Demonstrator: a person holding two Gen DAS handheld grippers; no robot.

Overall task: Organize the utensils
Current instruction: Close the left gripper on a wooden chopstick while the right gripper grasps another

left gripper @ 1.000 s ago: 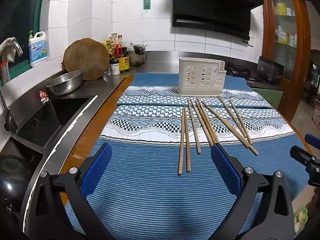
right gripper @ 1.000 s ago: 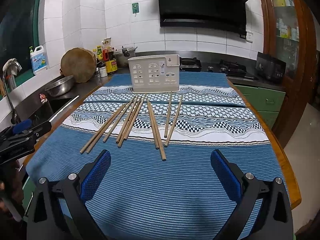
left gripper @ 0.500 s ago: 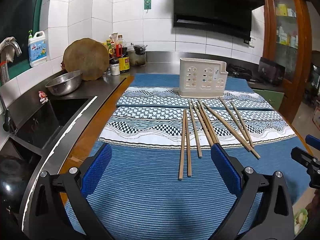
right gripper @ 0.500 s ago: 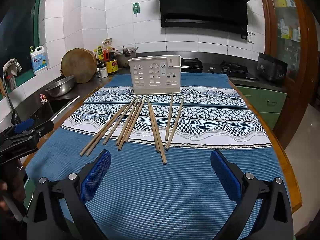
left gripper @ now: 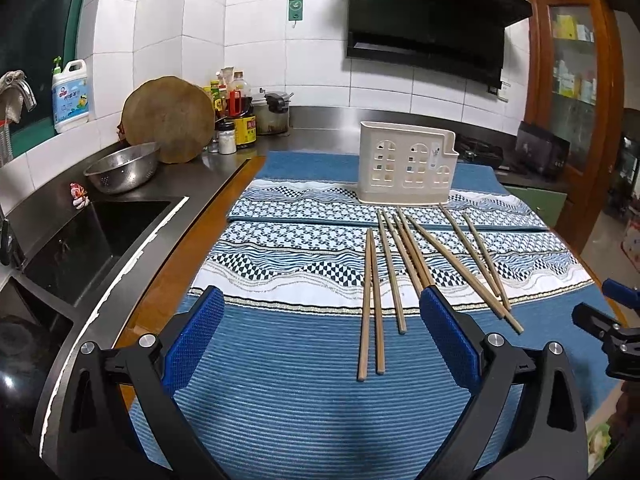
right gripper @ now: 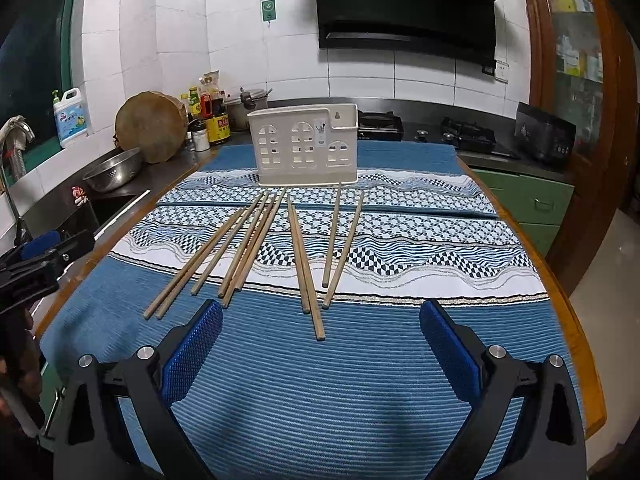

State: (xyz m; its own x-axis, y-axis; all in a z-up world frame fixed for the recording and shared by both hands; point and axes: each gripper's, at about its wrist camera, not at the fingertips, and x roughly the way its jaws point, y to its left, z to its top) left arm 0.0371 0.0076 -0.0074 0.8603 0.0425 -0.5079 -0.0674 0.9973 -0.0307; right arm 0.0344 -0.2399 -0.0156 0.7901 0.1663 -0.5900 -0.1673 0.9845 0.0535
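Note:
Several wooden chopsticks (left gripper: pixel 404 264) lie fanned out on a blue patterned cloth (left gripper: pixel 304 392), in front of a cream plastic utensil holder (left gripper: pixel 406 164) that stands upright at the far end. They also show in the right wrist view (right gripper: pixel 276 248), as does the holder (right gripper: pixel 306 146). My left gripper (left gripper: pixel 320 340) is open and empty, hovering near the chopsticks' near ends. My right gripper (right gripper: pixel 320 346) is open and empty, short of the chopsticks.
A sink (left gripper: pixel 92 240) and a steel colander (left gripper: pixel 122 166) lie left of the cloth. A round chopping board (left gripper: pixel 168 118), bottles (left gripper: pixel 234 116) and a detergent jug (left gripper: pixel 70 94) line the back wall. A gas hob (right gripper: pixel 468 136) is at back right. The table edge (right gripper: pixel 580 344) runs on the right.
Both grippers have drifted slightly forward toward the chopsticks. Nothing on the cloth has moved, and both grippers stay open.

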